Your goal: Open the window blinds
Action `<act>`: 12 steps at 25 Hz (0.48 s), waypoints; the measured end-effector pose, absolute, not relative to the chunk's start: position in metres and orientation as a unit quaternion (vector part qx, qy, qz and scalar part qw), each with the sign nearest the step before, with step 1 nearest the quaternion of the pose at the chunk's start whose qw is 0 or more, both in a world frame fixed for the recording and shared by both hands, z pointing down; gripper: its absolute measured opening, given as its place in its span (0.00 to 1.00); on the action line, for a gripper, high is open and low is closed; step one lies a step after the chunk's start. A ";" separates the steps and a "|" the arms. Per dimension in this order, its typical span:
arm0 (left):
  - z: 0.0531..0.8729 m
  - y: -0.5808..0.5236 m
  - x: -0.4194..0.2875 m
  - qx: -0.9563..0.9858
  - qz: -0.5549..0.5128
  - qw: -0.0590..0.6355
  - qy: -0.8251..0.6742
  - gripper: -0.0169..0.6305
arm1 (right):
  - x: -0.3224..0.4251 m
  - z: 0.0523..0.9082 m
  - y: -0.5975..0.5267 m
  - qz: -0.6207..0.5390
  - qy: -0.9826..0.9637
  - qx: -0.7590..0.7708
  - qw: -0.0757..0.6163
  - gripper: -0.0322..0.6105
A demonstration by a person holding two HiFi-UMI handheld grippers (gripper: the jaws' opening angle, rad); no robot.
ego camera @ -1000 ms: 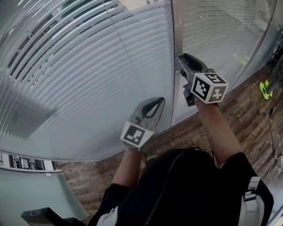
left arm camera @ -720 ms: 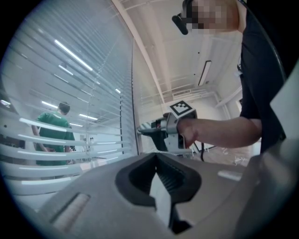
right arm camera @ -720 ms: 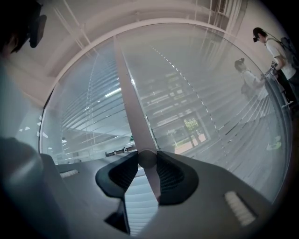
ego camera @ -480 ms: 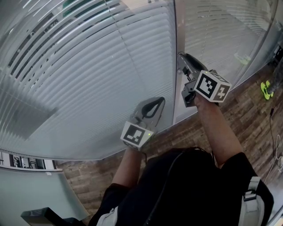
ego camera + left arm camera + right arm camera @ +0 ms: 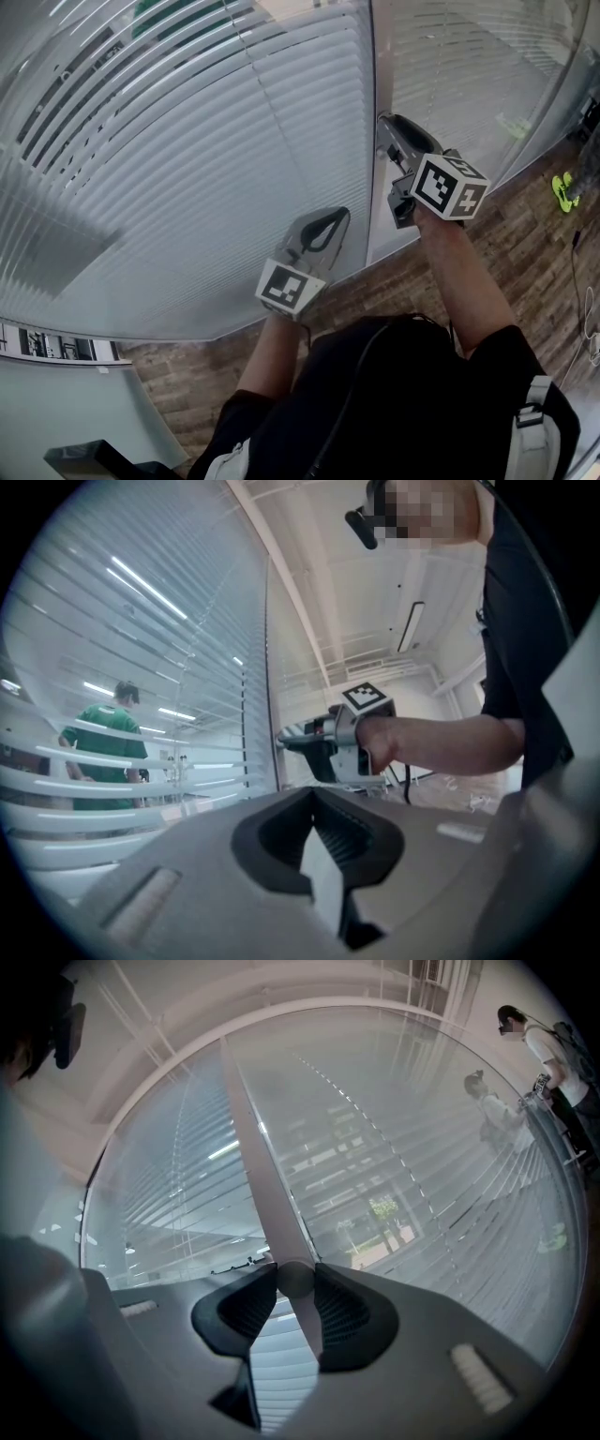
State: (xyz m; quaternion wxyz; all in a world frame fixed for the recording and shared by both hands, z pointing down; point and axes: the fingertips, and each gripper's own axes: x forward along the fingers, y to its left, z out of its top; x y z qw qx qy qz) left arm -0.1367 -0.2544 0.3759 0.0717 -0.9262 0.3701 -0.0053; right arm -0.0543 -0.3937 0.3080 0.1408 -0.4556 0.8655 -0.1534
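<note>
Your right tongs [image 5: 386, 127] are squeezed tight on a small round knob [image 5: 295, 1279]. The knob sits on the pale post [image 5: 251, 1147] between the two big panes, and it fills the gap between the two dark pads. You hold it from both sides like this so that it does not slip when your wrist rolls. The tongs point almost straight at the post, which I think makes the knob easy to twist.

Your left tongs [image 5: 339, 217] are pressed together with nothing in them. They hang lower down, close to the left pane but not touching it. They have no job right now, so you keep them out of the way of your right arm.

The blinds [image 5: 187, 159] are right in front of you and cover both panes from top to bottom. They seem to sit behind glass, so you cannot push the slats [image 5: 141, 752] with the tongs. That is likely why the knob is there.

The slats are tipped only a little. You can peek through thin gaps, but most of the view is blocked. So the blinds are not open yet, and I think the knob needs more turning.
</note>
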 end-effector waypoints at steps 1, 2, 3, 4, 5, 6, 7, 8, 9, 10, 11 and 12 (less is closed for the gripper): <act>0.374 -0.255 -0.136 -0.927 -0.007 0.070 0.369 0.03 | -0.055 0.307 -0.394 -0.150 0.866 -0.457 0.138 0.25; 0.373 -0.256 -0.136 -0.927 -0.008 0.069 0.369 0.03 | -0.055 0.306 -0.395 -0.146 0.867 -0.457 0.134 0.25; 0.373 -0.257 -0.136 -0.927 -0.008 0.070 0.369 0.03 | -0.056 0.306 -0.396 -0.145 0.868 -0.457 0.132 0.25; 0.373 -0.257 -0.136 -0.927 -0.006 0.071 0.369 0.03 | -0.056 0.306 -0.396 -0.145 0.869 -0.455 0.131 0.25; 0.375 -0.258 -0.137 -0.926 -0.002 0.073 0.369 0.03 | -0.056 0.307 -0.395 -0.145 0.871 -0.452 0.131 0.25; 0.378 -0.258 -0.137 -0.926 0.001 0.076 0.370 0.03 | -0.056 0.309 -0.395 -0.145 0.873 -0.448 0.131 0.26; 0.379 -0.259 -0.138 -0.926 0.003 0.077 0.371 0.03 | -0.057 0.310 -0.394 -0.145 0.875 -0.443 0.130 0.26; 0.378 -0.260 -0.138 -0.925 0.003 0.077 0.372 0.03 | -0.058 0.310 -0.393 -0.144 0.879 -0.437 0.128 0.29; 0.377 -0.262 -0.138 -0.925 0.002 0.079 0.373 0.03 | -0.059 0.310 -0.393 -0.141 0.882 -0.432 0.125 0.32; 0.375 -0.263 -0.138 -0.925 0.001 0.081 0.372 0.03 | -0.060 0.309 -0.393 -0.137 0.885 -0.427 0.121 0.35; 0.373 -0.264 -0.137 -0.925 -0.001 0.080 0.372 0.03 | -0.061 0.308 -0.392 -0.133 0.889 -0.423 0.116 0.36; 0.371 -0.264 -0.135 -0.926 -0.004 0.075 0.371 0.03 | -0.062 0.308 -0.391 -0.131 0.891 -0.419 0.112 0.37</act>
